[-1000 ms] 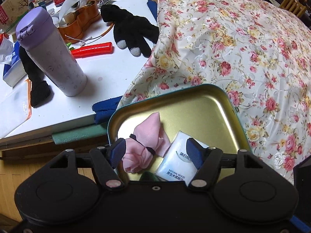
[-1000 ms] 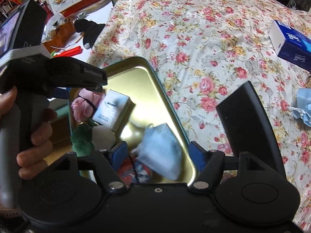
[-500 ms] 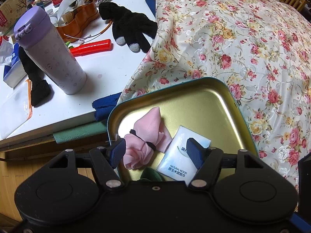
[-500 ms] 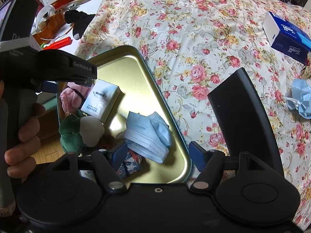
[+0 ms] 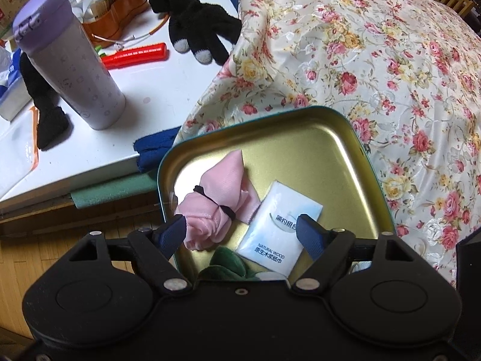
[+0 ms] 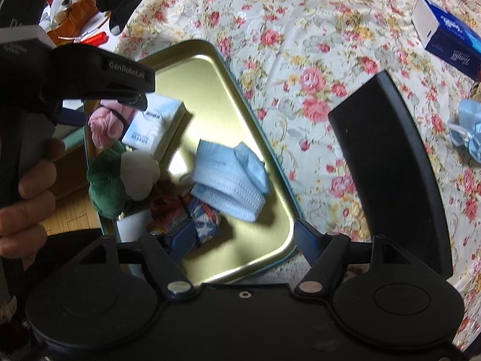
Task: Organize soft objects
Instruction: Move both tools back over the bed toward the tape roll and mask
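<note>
- Two tools hang over one gold-lined tin (image 5: 339,138), both pointing steeply down, and neither holds anything.
- My left tool (image 5: 242,230) has just been opening; its blue pads stand apart with nothing pinched between them.
- Its left pad (image 5: 171,234) sits just beside the rolled end of the pink cloth bundle (image 5: 216,201), which is tied with a black band and lies in the tin's near-left part. I cannot tell whether pad and cloth touch.
- Its right pad (image 5: 309,231) shows in front of the white tissue pack (image 5: 279,225), which lies flat in the tin just right of the pink bundle.
- Below those two, a bit of the green plush toy (image 5: 225,263) peeks out at the tool's body.
- Seen from my right tool's camera, my left hand (image 6: 30,198) grips the left tool's handle at the tin's left side.
- My right tool (image 6: 243,237) has also just been opening; its pads are spread and empty.
- Its left pad (image 6: 180,236) is in front of the red-and-blue patterned cloth (image 6: 204,216), near the tin's front edge.
- Past that tool, near the middle of the tin, lies the folded pale-blue face mask (image 6: 231,177), clear of both pads.
- Its right pad (image 6: 306,239) hangs over the tin's right-hand corner, at the flowered bedspread (image 6: 300,30).
- Farther right on the bedspread, well apart from the tin, lies another blue mask (image 6: 469,132).
</note>
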A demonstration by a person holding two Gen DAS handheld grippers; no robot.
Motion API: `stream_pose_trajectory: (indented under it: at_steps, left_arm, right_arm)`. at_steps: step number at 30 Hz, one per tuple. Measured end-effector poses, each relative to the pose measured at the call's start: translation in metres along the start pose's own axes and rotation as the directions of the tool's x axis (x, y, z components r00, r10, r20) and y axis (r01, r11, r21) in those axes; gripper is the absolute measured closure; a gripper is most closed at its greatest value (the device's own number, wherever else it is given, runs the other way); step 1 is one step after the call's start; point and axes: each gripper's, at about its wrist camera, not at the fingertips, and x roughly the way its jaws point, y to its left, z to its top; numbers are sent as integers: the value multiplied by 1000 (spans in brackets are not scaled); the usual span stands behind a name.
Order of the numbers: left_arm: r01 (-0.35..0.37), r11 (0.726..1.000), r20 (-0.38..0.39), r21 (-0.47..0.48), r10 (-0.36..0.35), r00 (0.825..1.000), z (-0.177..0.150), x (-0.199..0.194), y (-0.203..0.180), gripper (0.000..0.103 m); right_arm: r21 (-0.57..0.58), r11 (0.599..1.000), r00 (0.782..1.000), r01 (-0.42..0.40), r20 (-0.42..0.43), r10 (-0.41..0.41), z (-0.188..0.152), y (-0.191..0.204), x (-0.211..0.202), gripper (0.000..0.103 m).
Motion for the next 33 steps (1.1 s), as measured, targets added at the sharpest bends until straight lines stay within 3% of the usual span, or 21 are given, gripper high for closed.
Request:
stream_pose_trajectory:
  at_steps: [7,14,16,18,29,33]
  left_arm:
    - [1,1000,-56,12,-1,998,0,9,-5,25]
    - [-21,999,-56,50,24,998,-4,12,-10,24]
    - [-26,998,-57,60,29,998,-5,14,-12,16]
    - [-29,997,-49,71,33,998,-6,15,-14,16]
    - [-104,974,51,199,95,994,-28,2,-41,16]
    - [-66,982,31,179,61,998,-40,-9,-47,16]
  right_arm:
    - [-10,1000,999,-21,-38,20,-14,0,-4,28]
    - [-11,999,999,-37,-36,36,-27,-7,-17,26]
    - [-9,999,999,-44,-29,44,-33,-11,-24,25]
    - [-8,999,999,-51,-15,51,-38,-16,-33,21]
    - [18,1000,996,-10,92,8,-74,-75,-82,8]
    - [44,999,994,22,102,-27,-87,-106,-89,3]
